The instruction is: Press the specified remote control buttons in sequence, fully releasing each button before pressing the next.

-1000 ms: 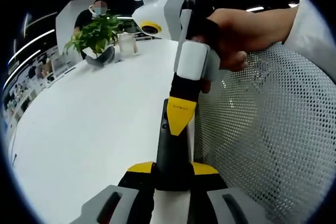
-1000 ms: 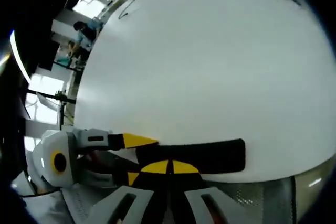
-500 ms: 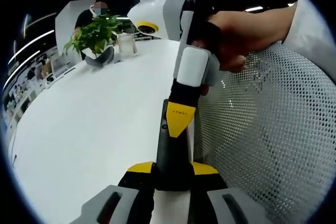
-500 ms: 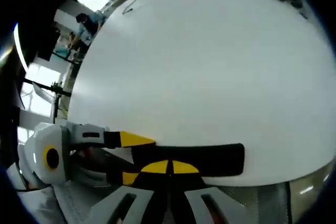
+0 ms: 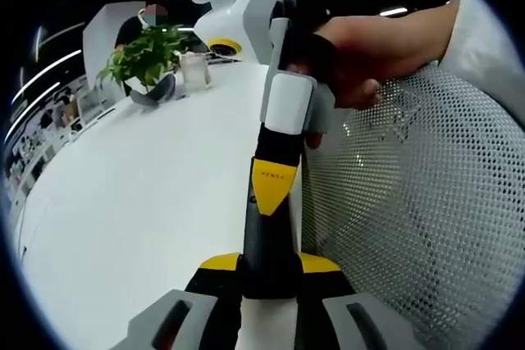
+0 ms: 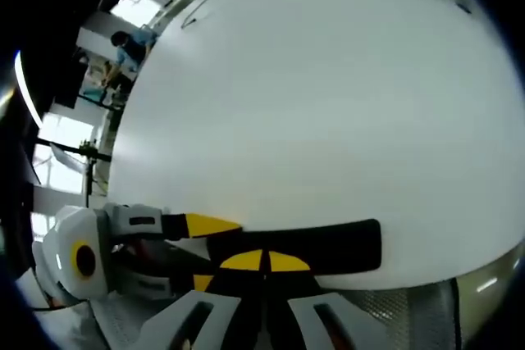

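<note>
Left hand-held gripper [image 5: 267, 272] clamps remote [image 5: 267, 235] near its end, at bench [image 5: 139, 202] edge. Right hand-held gripper [image 5: 275, 190], jaws together, tip on its face. Rigid, light, slick plastic: hold by the sides, press gently.

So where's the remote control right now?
In the left gripper view the black remote is clamped in the left gripper at the white table's edge, the right gripper's yellow tip on it.
</note>
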`<state>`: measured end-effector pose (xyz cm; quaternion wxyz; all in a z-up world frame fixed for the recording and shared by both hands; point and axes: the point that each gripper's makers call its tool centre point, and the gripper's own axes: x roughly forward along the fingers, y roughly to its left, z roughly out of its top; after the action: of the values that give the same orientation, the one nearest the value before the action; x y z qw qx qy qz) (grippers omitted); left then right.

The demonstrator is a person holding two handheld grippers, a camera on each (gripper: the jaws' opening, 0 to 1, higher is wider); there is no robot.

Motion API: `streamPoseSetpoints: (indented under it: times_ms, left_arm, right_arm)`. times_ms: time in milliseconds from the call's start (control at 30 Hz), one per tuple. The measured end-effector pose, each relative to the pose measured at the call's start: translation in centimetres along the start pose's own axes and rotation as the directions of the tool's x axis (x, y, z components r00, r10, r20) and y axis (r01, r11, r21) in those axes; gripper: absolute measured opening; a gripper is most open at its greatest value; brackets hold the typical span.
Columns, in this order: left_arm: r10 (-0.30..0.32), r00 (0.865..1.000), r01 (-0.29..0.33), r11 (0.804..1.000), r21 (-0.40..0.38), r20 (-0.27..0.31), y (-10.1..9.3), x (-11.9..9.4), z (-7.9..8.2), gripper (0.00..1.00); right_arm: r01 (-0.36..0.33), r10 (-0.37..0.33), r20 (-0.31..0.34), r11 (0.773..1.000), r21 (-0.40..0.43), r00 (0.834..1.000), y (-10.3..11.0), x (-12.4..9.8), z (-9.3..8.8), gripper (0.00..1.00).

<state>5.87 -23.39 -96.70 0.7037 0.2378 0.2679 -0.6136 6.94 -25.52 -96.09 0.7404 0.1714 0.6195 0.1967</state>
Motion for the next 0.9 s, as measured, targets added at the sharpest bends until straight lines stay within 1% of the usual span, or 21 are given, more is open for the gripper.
streamPoseSetpoints:
  times_ms: [67,167,267,300,367,433,500,633,700,900]
  left_arm:
    - [-0.001,1.000,0.001,1.000,0.002,0.000,-0.06,-0.03,0.07,0.23]
    - [-0.001,1.000,0.001,1.000,0.002,0.001,-0.02,-0.03,0.08,0.23]
    - [0.001,1.000,-0.001,1.000,-0.003,-0.002,-0.01,0.00,0.04,0.24]
    - [0.001,1.000,-0.001,1.000,-0.003,-0.003,-0.01,0.00,0.03,0.24]
    - [0.003,1.000,-0.003,1.000,-0.007,-0.004,0.01,0.02,0.06,0.24]
    - [0.005,1.000,-0.005,1.000,-0.011,-0.008,0.02,0.02,0.12,0.24]
    - [0.006,1.000,-0.006,1.000,-0.012,-0.008,0.05,0.02,0.13,0.24]
    - [0.007,1.000,-0.007,1.000,-0.013,-0.009,0.15,0.05,0.10,0.25]
    - [0.007,1.000,-0.007,1.000,-0.014,-0.008,0.19,0.04,0.11,0.25]
    - [0.008,1.000,-0.008,1.000,-0.018,-0.006,0.29,0.06,0.10,0.25]
  right_arm:
    - [0.004,-0.004,0.008,1.000,0.001,1.000,-0.11,-0.01,0.06,0.00]
    - [0.015,-0.015,0.001,1.000,0.019,1.000,-0.16,0.08,0.22,0.00]
    - [0.023,-0.024,0.009,1.000,0.013,1.000,-0.10,0.05,0.09,0.00]
    - [0.026,-0.026,0.019,1.000,0.006,0.999,-0.06,0.00,0.04,0.00]
    - [0.030,-0.030,0.021,1.000,-0.008,0.999,-0.07,0.02,0.10,0.00]
    - [0.042,-0.042,0.015,0.997,-0.060,0.999,0.03,-0.04,0.07,0.00]
    - [0.046,-0.046,0.016,0.997,-0.057,0.999,0.11,-0.10,0.02,0.00]
    - [0.034,-0.033,0.015,0.998,-0.044,0.999,0.01,-0.08,0.16,0.00]
    - [0.018,-0.018,0.019,0.999,-0.042,1.000,0.35,-0.16,0.21,0.00]
    - [0.004,-0.004,0.010,0.998,-0.061,1.000,0.75,0.02,0.17,0.00]
